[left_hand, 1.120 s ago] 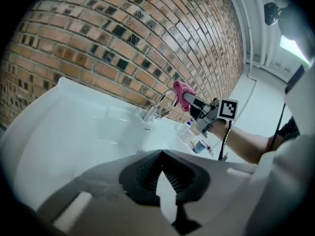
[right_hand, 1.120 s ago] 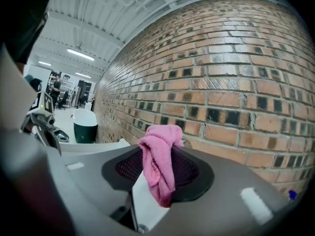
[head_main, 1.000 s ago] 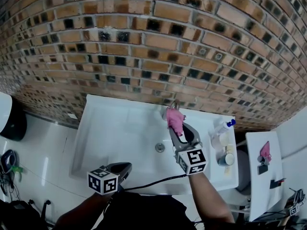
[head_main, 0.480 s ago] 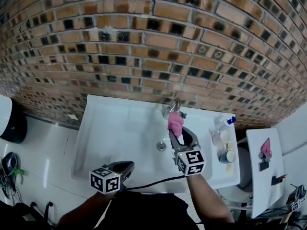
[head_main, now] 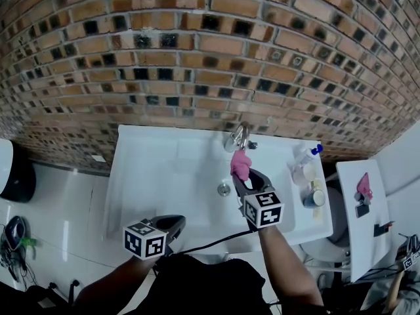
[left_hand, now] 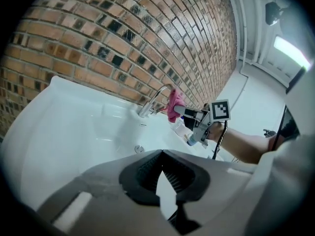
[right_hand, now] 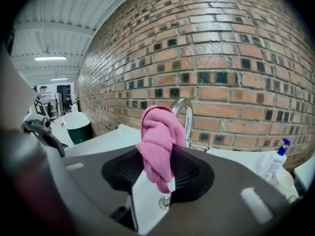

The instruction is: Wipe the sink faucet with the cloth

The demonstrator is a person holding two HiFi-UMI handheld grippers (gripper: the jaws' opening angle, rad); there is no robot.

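Note:
A chrome faucet (head_main: 237, 137) stands at the back rim of the white sink (head_main: 157, 169), against the brick wall. My right gripper (head_main: 241, 174) is shut on a bunched pink cloth (head_main: 240, 164), held just in front of the spout. In the right gripper view the cloth (right_hand: 157, 139) stands up between the jaws of my right gripper (right_hand: 159, 154), with the curved faucet (right_hand: 187, 113) close behind it. My left gripper (head_main: 172, 226) hangs shut and empty over the sink's front edge. From the left gripper (left_hand: 161, 154) view, the faucet (left_hand: 151, 100) and cloth (left_hand: 173, 105) lie far ahead.
A soap pump bottle (head_main: 306, 157) and small cups (head_main: 313, 199) sit on the sink's right ledge. The drain (head_main: 224, 189) lies left of the right gripper. A black bin (head_main: 16, 169) stands at the left; a white surface (head_main: 359, 231) with a pink item lies right.
The cloth has drawn back from the faucet's spout toward me, and the spout now shows bare above it. The left gripper has hardly moved.

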